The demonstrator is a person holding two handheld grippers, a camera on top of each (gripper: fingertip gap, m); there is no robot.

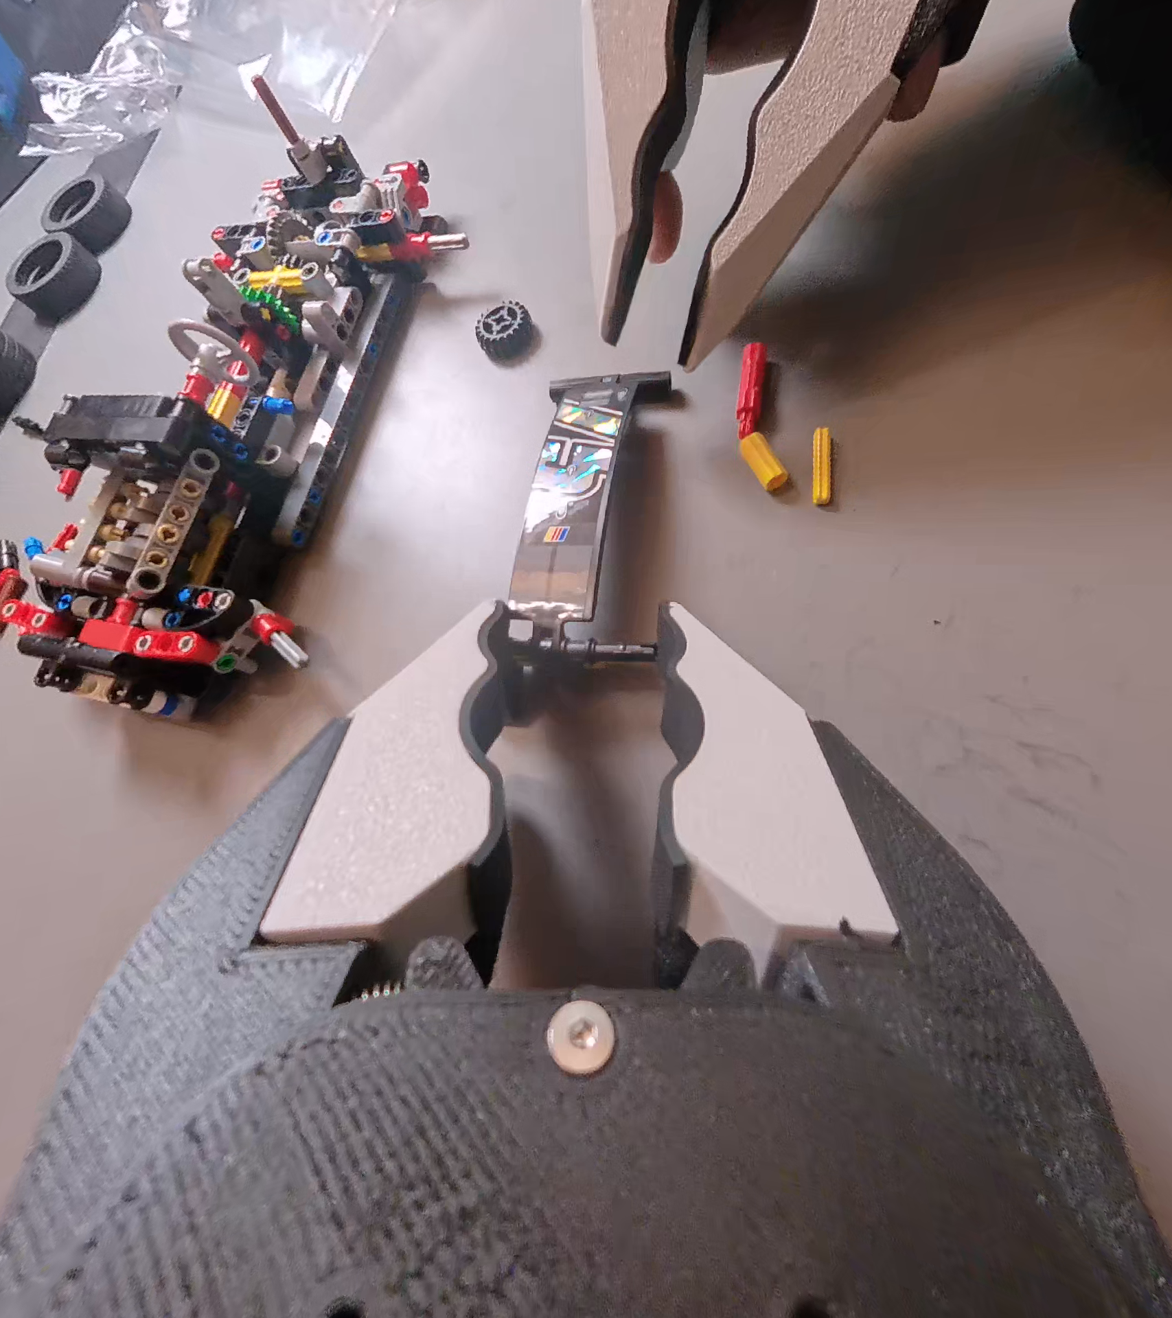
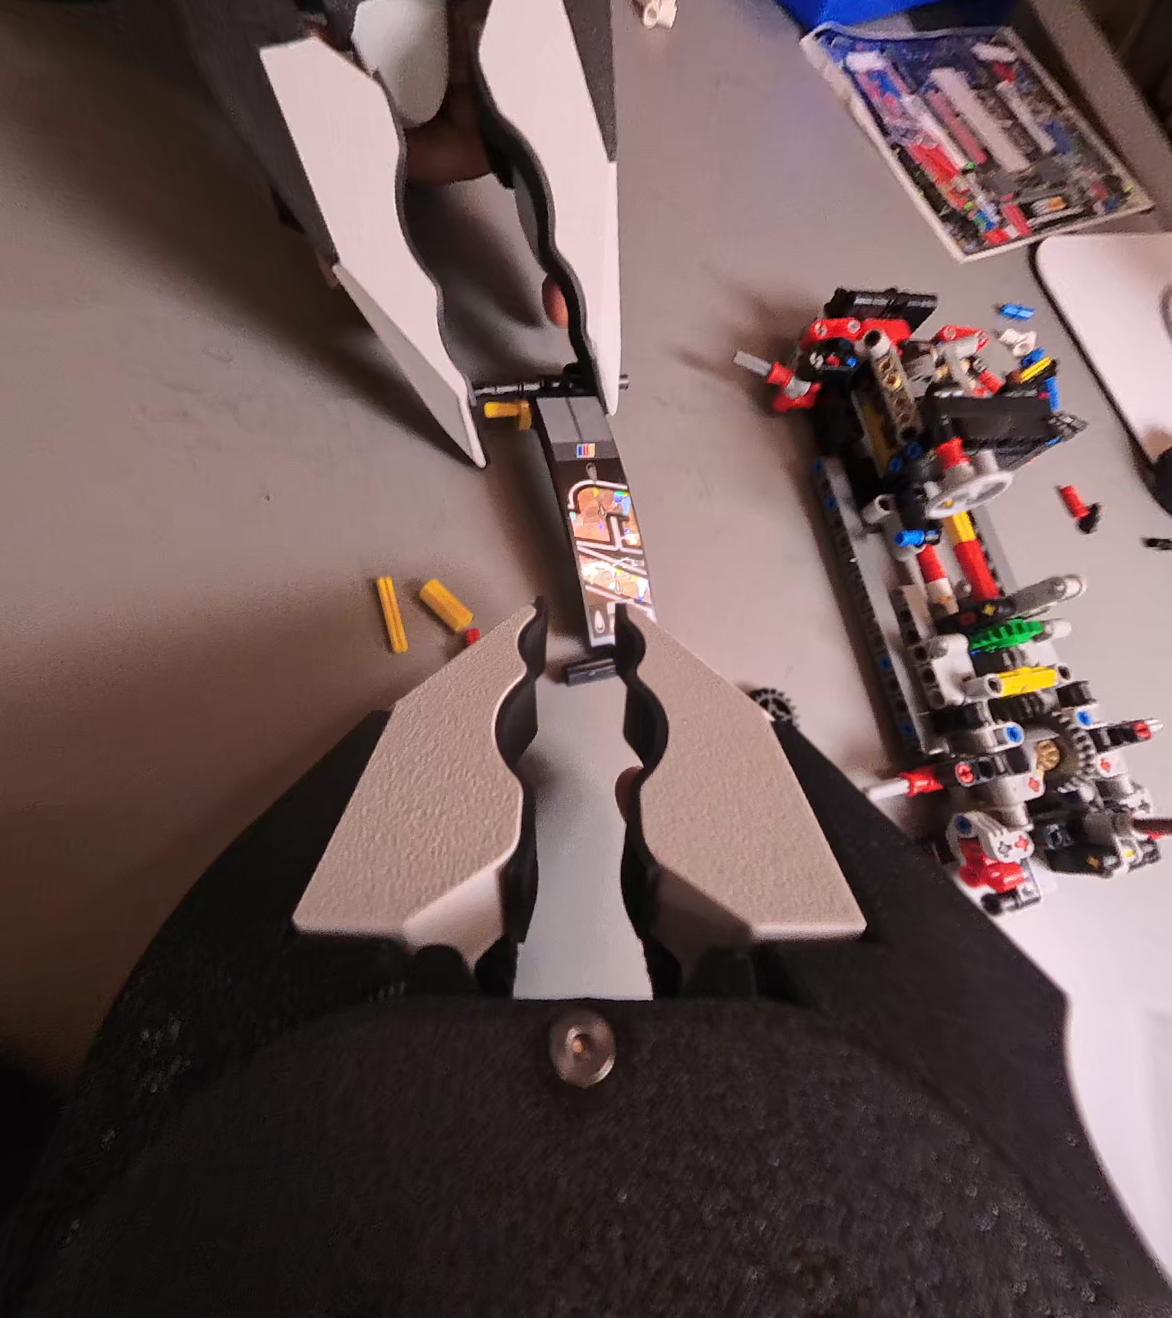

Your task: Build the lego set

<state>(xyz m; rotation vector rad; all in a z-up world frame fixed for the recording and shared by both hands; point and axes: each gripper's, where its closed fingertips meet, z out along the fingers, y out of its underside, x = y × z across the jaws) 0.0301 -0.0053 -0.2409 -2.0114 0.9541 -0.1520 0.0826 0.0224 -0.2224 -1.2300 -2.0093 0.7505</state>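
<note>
Here, left gripper (image 1: 579, 631) spanning black panel (image 1: 572, 513); right gripper (image 2: 579, 627) parted

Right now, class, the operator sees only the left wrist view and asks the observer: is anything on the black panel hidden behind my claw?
Observer: Yes. A yellow peg sticks out sideways from the black panel, just beside your left claw.
Operator: And the instructions?
Observer: A booklet lies flat beyond the car frame, near the blue bag.
</note>
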